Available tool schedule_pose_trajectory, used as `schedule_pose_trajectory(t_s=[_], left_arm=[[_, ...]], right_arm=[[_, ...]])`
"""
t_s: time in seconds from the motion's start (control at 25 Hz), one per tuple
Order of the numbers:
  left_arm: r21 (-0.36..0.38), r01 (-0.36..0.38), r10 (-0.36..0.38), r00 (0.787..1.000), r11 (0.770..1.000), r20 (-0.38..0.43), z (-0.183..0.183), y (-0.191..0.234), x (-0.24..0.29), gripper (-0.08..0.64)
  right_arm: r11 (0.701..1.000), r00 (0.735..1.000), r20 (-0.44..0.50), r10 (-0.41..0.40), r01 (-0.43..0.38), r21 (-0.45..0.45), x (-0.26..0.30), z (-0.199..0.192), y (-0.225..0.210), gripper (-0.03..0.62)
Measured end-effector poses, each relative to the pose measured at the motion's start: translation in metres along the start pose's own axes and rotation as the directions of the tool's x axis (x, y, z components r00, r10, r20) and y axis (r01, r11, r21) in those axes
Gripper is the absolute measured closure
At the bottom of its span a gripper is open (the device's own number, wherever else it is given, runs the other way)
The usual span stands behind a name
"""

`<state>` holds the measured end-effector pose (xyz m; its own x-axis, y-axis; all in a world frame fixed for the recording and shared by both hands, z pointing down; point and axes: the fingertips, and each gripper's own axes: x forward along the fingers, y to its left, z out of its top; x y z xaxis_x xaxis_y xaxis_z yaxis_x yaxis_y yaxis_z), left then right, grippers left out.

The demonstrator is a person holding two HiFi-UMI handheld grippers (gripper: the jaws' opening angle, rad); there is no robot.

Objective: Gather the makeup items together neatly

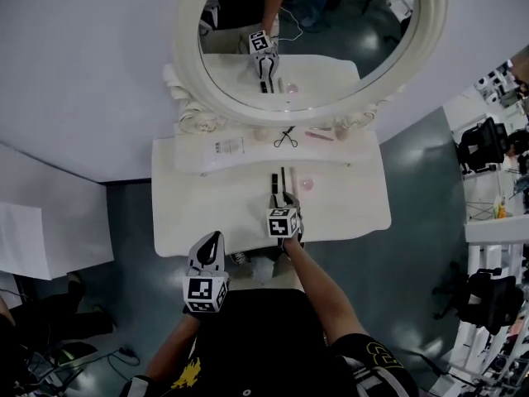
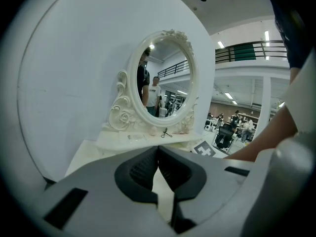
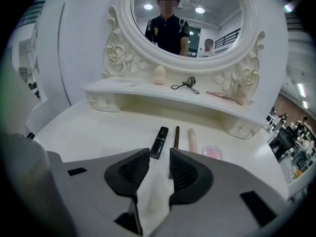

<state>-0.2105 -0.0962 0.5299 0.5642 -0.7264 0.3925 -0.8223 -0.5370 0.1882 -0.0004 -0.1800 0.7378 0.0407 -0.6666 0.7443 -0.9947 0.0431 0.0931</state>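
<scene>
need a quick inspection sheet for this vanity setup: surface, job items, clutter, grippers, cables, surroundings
surface: white vanity table with a raised shelf under the mirror
job's things: black tube, brown pencil, pink stick and pink compact in a row on the table; sponge, eyelash curler, pink brush and flat packet spread along the shelf
clutter: nothing seen
grippers: left gripper fingers together, empty, at the table's front edge; right gripper fingers apart, nothing between them, just short of the black tube
cables: none on the table; what looks like a dark lead on the floor
surroundings: oval mirror, office chairs to the right
</scene>
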Motion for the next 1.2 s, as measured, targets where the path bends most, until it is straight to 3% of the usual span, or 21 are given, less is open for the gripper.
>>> schedule_pose_trajectory(t_s=[0.12,0.24,0.4,0.6,0.8,1.08,1.2], left_arm=[[0.03,0.045,-0.046,0.998,0.999,0.03,0.016,-0.012,0.004,0.548],[0.063,0.058,-0.063,0.994,0.996,0.087,0.035,-0.024,0.004,0.548],[0.079,0.053,-0.065,0.985,0.995,0.157,0.053,-0.054,-0.017,0.548],[0.133,0.038,-0.063,0.98,0.99,0.187,0.049,-0.113,-0.063,0.548],[0.21,0.008,-0.051,0.979,0.978,0.198,0.034,-0.172,-0.128,0.548],[0.243,-0.044,-0.023,0.963,0.969,0.267,0.017,-0.225,-0.204,0.548],[0.266,-0.046,-0.023,0.968,0.963,0.249,0.006,-0.237,-0.222,0.548]], right_arm=[[1.0,0.995,0.096,0.003,-0.006,0.022,-0.047,0.008,-0.011,0.48],[0.999,0.972,0.234,0.005,-0.017,0.047,-0.109,0.026,-0.027,0.52],[0.996,0.916,0.402,0.003,-0.04,0.084,-0.197,0.034,-0.054,0.558],[0.986,0.825,0.561,0.061,-0.136,0.093,-0.307,0.028,-0.067,0.575],[0.981,0.756,0.643,0.124,-0.19,0.035,-0.406,-0.003,-0.068,0.577],[0.971,0.686,0.704,0.184,-0.239,-0.021,-0.506,-0.051,-0.06,0.577],[0.972,0.658,0.729,0.189,-0.232,-0.042,-0.531,-0.064,-0.058,0.577]])
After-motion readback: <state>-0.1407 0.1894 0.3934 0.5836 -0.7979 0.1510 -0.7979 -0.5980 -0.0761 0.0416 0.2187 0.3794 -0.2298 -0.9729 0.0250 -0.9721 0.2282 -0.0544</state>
